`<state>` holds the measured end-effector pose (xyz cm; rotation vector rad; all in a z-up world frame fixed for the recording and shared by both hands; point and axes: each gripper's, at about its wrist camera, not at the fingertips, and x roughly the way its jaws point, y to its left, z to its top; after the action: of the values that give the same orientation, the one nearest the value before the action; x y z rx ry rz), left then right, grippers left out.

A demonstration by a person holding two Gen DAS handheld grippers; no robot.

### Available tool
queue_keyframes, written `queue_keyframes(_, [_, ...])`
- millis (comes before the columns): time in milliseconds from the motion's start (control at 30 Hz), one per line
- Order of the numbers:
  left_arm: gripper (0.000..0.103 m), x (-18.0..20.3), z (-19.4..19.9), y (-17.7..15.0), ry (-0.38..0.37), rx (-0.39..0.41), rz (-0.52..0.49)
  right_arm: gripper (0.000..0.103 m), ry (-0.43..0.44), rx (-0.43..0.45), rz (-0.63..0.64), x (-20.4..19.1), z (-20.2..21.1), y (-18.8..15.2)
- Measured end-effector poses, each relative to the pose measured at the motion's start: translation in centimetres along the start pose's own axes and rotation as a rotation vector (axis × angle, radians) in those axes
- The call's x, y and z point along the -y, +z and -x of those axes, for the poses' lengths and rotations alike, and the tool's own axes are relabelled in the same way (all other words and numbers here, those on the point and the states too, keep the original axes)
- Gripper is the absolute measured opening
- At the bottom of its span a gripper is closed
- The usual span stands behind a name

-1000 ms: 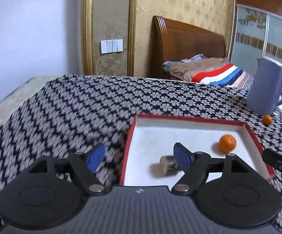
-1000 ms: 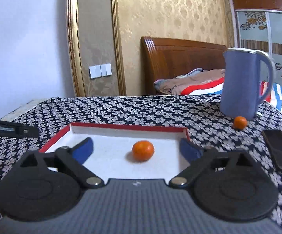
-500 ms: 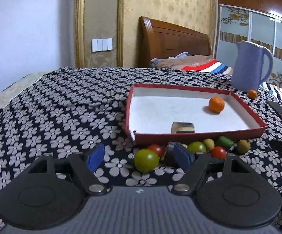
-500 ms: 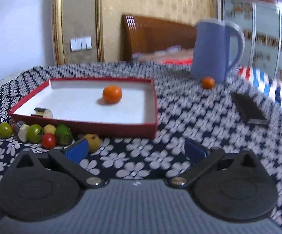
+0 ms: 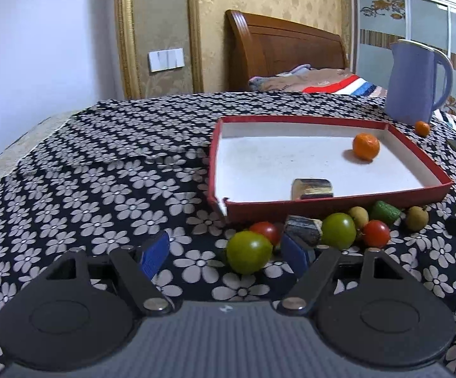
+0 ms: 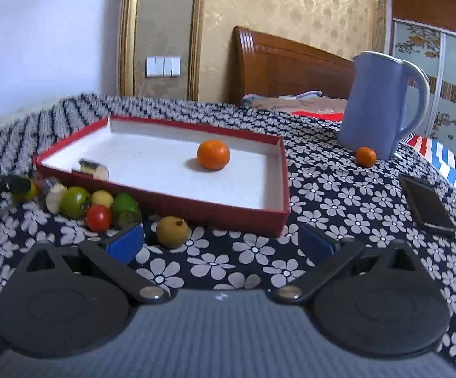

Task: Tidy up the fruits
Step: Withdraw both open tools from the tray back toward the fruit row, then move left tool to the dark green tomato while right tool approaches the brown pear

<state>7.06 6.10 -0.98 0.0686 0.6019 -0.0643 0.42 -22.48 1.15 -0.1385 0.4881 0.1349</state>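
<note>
A red tray [image 5: 331, 204] with a white floor holds an orange [image 5: 366, 146] and a banana piece [image 5: 311, 188]. In front of its near wall lie several small fruits: a green tomato [image 5: 248, 252], a second banana piece [image 5: 302, 233], another green tomato [image 5: 338, 230], a red tomato [image 5: 376, 233] and a brown longan [image 5: 417, 218]. My left gripper [image 5: 226, 256] is open and empty, the green tomato between its fingers. My right gripper [image 6: 221, 242] is open and empty, the longan [image 6: 172, 231] just beyond its left finger. The tray [image 6: 228, 214] and orange [image 6: 213, 154] show there too.
A blue jug [image 6: 380, 107] stands at the back right with a small orange [image 6: 365, 157] at its foot. A black phone [image 6: 426, 203] lies right of the tray. The floral cloth [image 5: 101, 173] covers the table; a bed lies behind it.
Both grippers have pulled back from over the tray to the near side, where the row of fruits in front of it came into view. Both stayed open.
</note>
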Motion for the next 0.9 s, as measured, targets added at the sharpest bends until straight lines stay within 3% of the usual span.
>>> queue_keyframes(200, [0.078,0.4,-0.8,-0.3,0.0,-0.02,-0.018,0.103,0.011,0.003,0.034,-1.0,-0.3,0.7])
queue_keyframes(267, [0.077,0.2,-1.0,-0.4,-0.011,-0.023,-0.012,0.097,0.01,-0.008,0.033,-1.0,-0.6,0.9])
queue_keyframes(333, [0.068,0.1,-1.1,-0.4,-0.018,-0.027,-0.016,0.091,0.019,-0.027,0.049,-1.1,-1.1,1.1])
queue_keyframes(600, [0.051,-0.3,-1.9,-0.5,-0.056,-0.055,0.001,0.075,0.057,-0.076,0.077,-1.7,-2.5,1.0])
queue_keyframes(900, [0.043,0.0,-2.2,-0.5,-0.067,-0.064,0.0,0.067,0.089,-0.129,0.053,-1.5,-4.4,1.2])
